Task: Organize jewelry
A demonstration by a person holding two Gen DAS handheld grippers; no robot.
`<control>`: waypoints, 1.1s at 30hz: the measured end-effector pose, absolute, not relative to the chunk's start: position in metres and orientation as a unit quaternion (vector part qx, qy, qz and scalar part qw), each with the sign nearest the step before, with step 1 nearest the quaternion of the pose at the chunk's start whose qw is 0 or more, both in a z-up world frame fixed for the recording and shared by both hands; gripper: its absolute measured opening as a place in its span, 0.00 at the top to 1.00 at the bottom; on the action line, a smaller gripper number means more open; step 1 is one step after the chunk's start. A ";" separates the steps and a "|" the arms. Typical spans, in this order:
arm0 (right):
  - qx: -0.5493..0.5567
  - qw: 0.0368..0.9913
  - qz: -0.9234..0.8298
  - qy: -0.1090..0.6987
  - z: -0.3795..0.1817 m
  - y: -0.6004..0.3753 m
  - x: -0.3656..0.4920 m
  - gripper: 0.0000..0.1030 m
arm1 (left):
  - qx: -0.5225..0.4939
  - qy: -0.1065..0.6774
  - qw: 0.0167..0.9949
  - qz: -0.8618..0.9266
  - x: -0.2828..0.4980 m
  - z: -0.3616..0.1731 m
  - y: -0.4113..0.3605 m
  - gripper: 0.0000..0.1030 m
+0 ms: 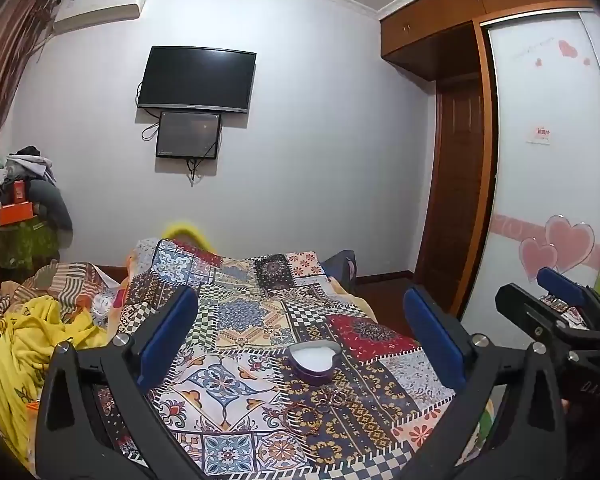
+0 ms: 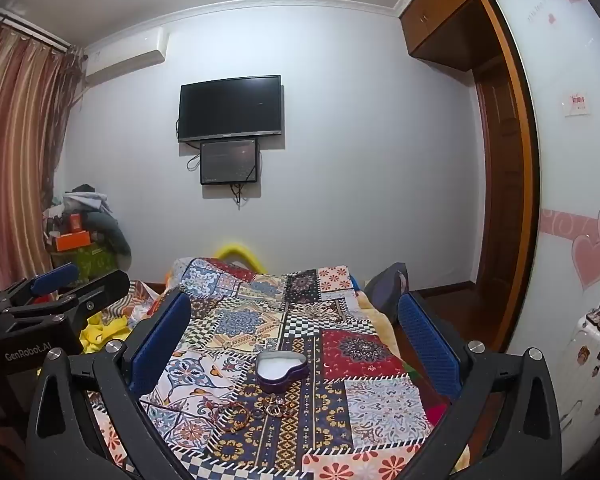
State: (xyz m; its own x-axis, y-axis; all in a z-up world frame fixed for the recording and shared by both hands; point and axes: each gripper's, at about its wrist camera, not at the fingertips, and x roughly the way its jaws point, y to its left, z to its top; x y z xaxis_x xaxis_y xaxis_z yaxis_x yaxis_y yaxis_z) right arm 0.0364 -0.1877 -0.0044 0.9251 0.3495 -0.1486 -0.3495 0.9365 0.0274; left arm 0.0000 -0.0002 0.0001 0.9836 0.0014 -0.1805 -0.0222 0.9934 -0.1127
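Observation:
A purple heart-shaped box (image 1: 314,362) (image 2: 282,368) with a white lining lies open on the patchwork bedspread (image 1: 236,320) (image 2: 364,400). In front of it lies the jewelry: a beaded bracelet (image 1: 304,420) (image 2: 236,416) and a few rings (image 1: 332,398) (image 2: 274,406). My left gripper (image 1: 300,294) hovers above the box and jewelry, open wide with nothing between its blue pads (image 1: 168,336). My right gripper (image 2: 293,297) hovers beside it, also open and empty. Each gripper shows in the other's view: the right one (image 1: 532,292) at the right edge, the left one (image 2: 80,280) at the left.
Yellow cloth (image 1: 32,344) and crumpled bedding lie left of the bedspread. A white suitcase (image 2: 592,360) stands at the right by the sliding wardrobe (image 1: 548,160). A TV (image 1: 198,80) hangs on the far wall, and a pile of clothes and boxes (image 1: 24,208) stands in the left corner.

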 end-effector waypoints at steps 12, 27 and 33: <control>0.006 0.980 0.181 0.080 -0.001 -0.189 0.037 0.00 | -0.057 0.096 0.994 0.000 -0.003 -0.002 0.010 0.00; 0.008 0.980 0.181 0.084 -0.003 -0.190 0.037 0.00 | -0.040 0.102 0.994 0.004 0.001 -0.003 -0.001 0.00; 0.008 0.979 0.182 0.086 -0.005 -0.190 0.037 0.00 | -0.043 0.107 0.993 0.002 0.004 -0.006 0.000 0.00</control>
